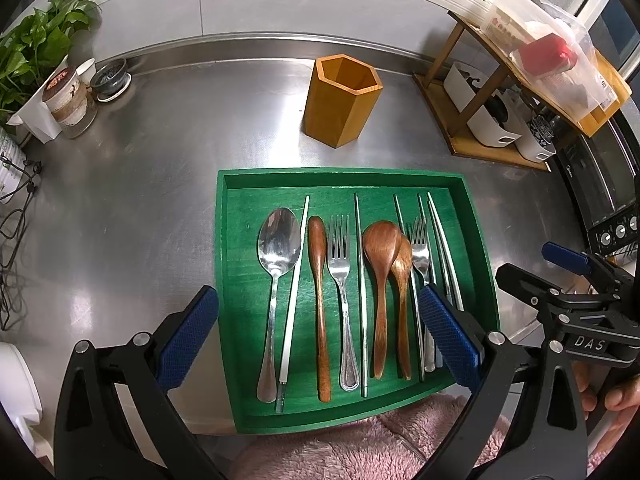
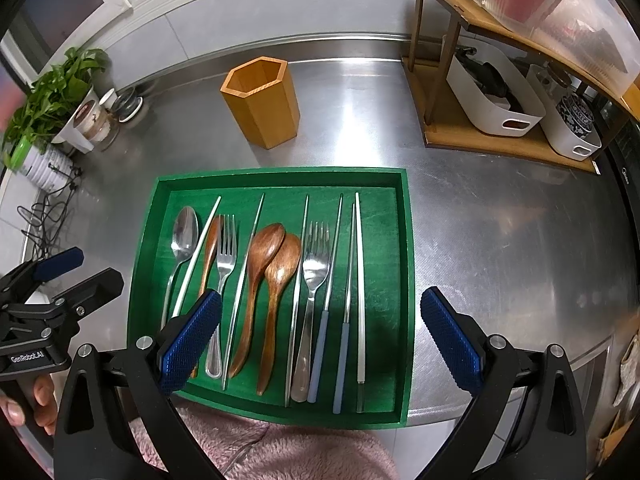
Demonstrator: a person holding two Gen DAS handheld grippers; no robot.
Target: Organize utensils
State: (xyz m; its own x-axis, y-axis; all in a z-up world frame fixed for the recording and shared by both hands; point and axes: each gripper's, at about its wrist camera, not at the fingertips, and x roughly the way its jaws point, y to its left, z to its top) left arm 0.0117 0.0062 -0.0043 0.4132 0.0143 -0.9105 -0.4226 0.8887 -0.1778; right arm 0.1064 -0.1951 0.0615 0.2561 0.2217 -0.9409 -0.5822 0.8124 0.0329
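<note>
Left wrist view, kitchen counter: a green tray [image 1: 478,240] of mixed cutlery sits at the near edge of a steel counter [image 1: 140,220], with both grippers poised above it and nothing yet picked up. The left gripper [image 1: 320,332] hangs over the tray's near half with its blue pads spread wide and empty; the right gripper [image 2: 320,336] hovers the same way, jaws wide apart, over the fork and chopstick handles. Behind the tray, well apart from it, stands a wooden holder [image 1: 340,104], hexagonal and empty, the likely home for the pieces. Trouble looks most likely in the middle of the tray, where two wooden spoons [image 2: 272,276] overlap bowl to bowl and a fork [image 2: 314,276] lies pressed among thin metal chopsticks [image 2: 358,280]: a careless pinch could take two pieces at once, or a slim, shiny chopstick could roll out of the pads and clatter onto the steel. The holder is light-looking and upright, so a long handle dropped in at a slant might tip it. Around the work, a leafy plant [image 1: 32,48] and cups crowd the far left corner, a wooden shelf [image 2: 500,136] with white bins stands at right, and a pink fleece garment shows at the near edge.
</note>
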